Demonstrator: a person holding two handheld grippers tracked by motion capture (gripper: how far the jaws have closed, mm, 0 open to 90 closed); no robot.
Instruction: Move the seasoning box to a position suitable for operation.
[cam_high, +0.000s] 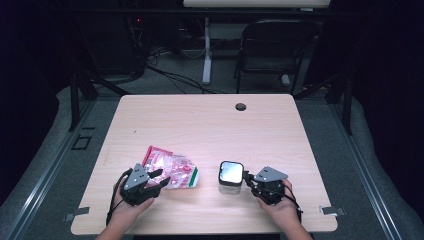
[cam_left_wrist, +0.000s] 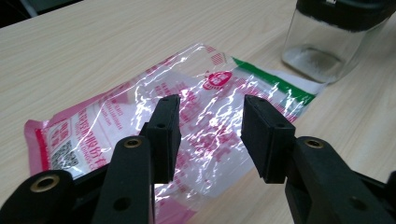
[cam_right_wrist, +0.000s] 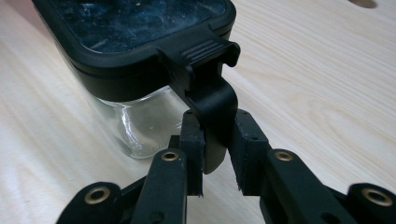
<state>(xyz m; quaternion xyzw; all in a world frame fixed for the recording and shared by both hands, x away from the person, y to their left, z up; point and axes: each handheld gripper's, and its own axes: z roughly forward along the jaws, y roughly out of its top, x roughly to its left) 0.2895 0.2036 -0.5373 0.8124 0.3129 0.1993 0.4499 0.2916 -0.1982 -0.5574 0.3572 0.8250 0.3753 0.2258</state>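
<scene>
**Right tool clamped on jar latch, left tool poised over plastic bag**

On the pale wooden tabletop (cam_high: 210, 120) stood a clear square jar (cam_high: 230, 184) with a black lid (cam_high: 231, 171), towards the person's right. The right tool (cam_high: 248, 178) reached in from the jar's right side. In the right gripper view its two black jaws stood on either side of the black latch (cam_right_wrist: 212, 100) that hung down from the lid's edge, both pads pressed against that tab, so the tool was clenched on the latch. The jar rested upright on the tabletop, its glass wall just behind the latch.

To the jar's left, near but apart from it, lay a crumpled transparent bag (cam_high: 172, 170) printed in pink and red with a green band at one end. The left tool (cam_high: 159, 178) was over the bag's near edge. In the left gripper view its jaws stood released, a clear gap between them, with the bag (cam_left_wrist: 201, 116) lying flat beneath and beyond them; neither pad pinched the plastic. The green end of the bag pointed towards the jar (cam_left_wrist: 329, 44), which showed at the upper right of that view.

Each hand gripped its tool from the near edge of the tabletop. A round cable hole (cam_high: 241, 106) sat near the far edge.
</scene>
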